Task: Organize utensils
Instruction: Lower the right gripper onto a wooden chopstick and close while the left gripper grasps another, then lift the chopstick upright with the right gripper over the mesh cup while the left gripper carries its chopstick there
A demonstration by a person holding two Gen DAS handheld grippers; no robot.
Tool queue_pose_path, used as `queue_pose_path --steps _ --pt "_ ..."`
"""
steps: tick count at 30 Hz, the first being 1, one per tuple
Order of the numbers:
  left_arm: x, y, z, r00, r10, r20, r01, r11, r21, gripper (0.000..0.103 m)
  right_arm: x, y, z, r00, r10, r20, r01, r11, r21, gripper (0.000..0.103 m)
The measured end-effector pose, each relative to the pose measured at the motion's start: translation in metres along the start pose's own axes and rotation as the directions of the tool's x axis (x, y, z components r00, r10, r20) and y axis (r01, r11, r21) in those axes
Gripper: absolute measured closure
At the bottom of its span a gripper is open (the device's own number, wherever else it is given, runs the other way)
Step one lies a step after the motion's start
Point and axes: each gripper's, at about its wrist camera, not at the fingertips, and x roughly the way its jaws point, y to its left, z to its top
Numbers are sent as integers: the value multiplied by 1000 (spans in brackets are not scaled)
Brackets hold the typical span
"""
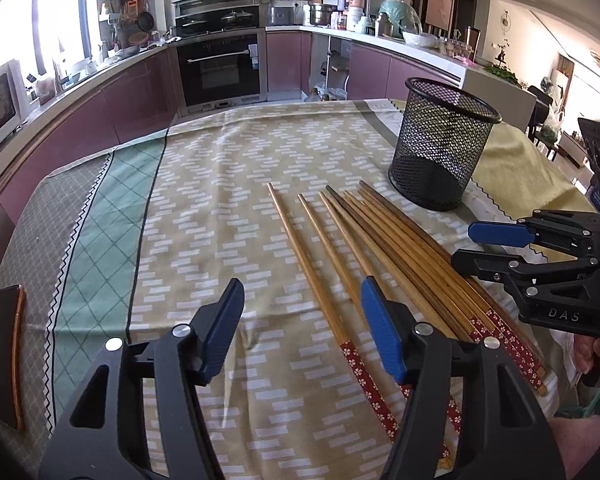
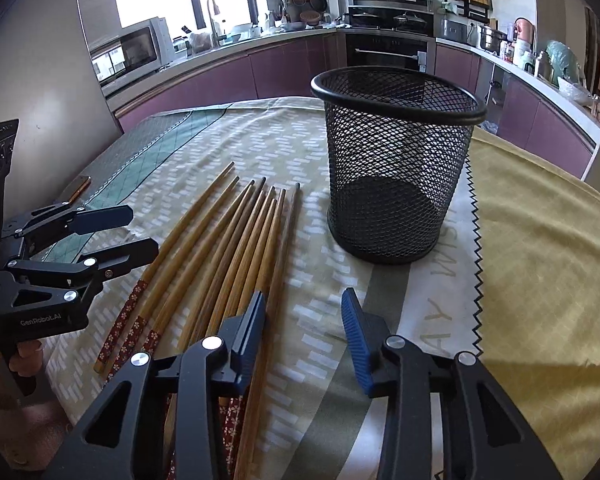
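While parked low over the table (image 1: 220,168), left hand-held gripper (image 1: 302,330) and right hand-held gripper (image 2: 304,332): jaws apart, nothing clamped. Chopsticks (image 2: 236,248) fanned flat beside upright mesh holder (image 2: 396,160), ready for pickup.

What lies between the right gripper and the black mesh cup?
Only bare patterned tablecloth separates the right gripper from the black wire-mesh cup, seen in the right wrist view; the wooden chopsticks lie off to the left.

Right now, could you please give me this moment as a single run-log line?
stage: approach | left gripper: open, empty | right gripper: open, empty | chopsticks: flat on tablecloth | mesh cup: upright, empty
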Motion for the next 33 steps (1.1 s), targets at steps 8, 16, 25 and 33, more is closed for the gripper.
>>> queue_pose_path --steps 8,16,25,33 --pt "19 -1 6 997 -32 -68 33 999 2 62 3 2 6 999 -9 -31 7 999 -37 72" --pt "31 -3 15 995 -39 -94 40 999 12 66 14 10 13 998 -24 -61 19 997 -80 88" --pt "40 -2 23 993 -67 -94 63 997 -53 96 11 10 14 999 20 -38 -21 999 -43 97" --pt "11 6 26 990 -135 -33 132 987 -90 96 -22 7 19 996 70 54 -68 997 -39 97"
